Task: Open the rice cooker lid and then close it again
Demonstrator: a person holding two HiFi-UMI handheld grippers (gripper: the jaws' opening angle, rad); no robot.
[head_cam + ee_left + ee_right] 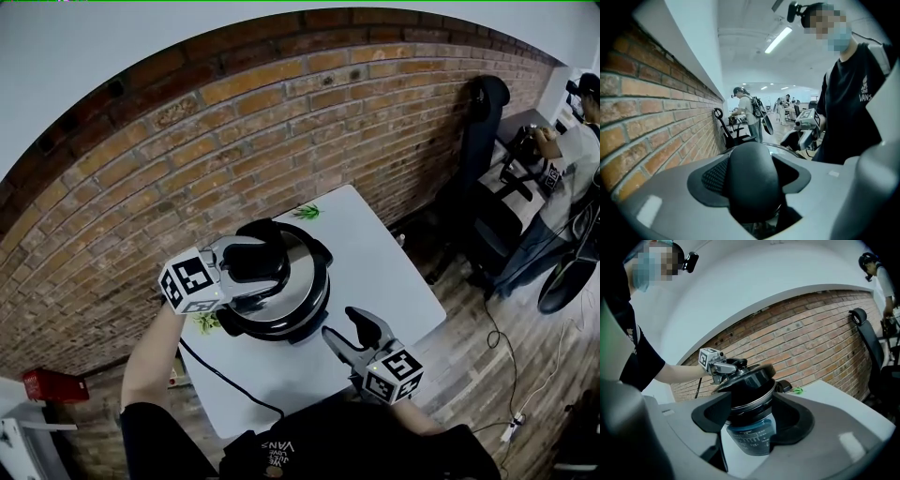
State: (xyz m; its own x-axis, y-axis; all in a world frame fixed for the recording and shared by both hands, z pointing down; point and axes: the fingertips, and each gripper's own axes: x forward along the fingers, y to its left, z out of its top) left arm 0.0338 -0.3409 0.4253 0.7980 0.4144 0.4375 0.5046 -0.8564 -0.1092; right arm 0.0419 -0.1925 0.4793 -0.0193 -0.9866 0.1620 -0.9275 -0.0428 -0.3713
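Note:
A round rice cooker with a steel and black lid stands on a small white table. My left gripper comes in from the left and is shut on the lid's black handle, which fills the gap between its jaws. In the right gripper view the lid is tilted up on the handle side above the dark body. My right gripper hangs at the cooker's front right, open, with nothing in its jaws. It points at the body from a short way off.
A black power cord runs off the table's near left edge. A green leaf-shaped piece lies at the table's far corner, next to the brick wall. A black office chair and a person are at the right.

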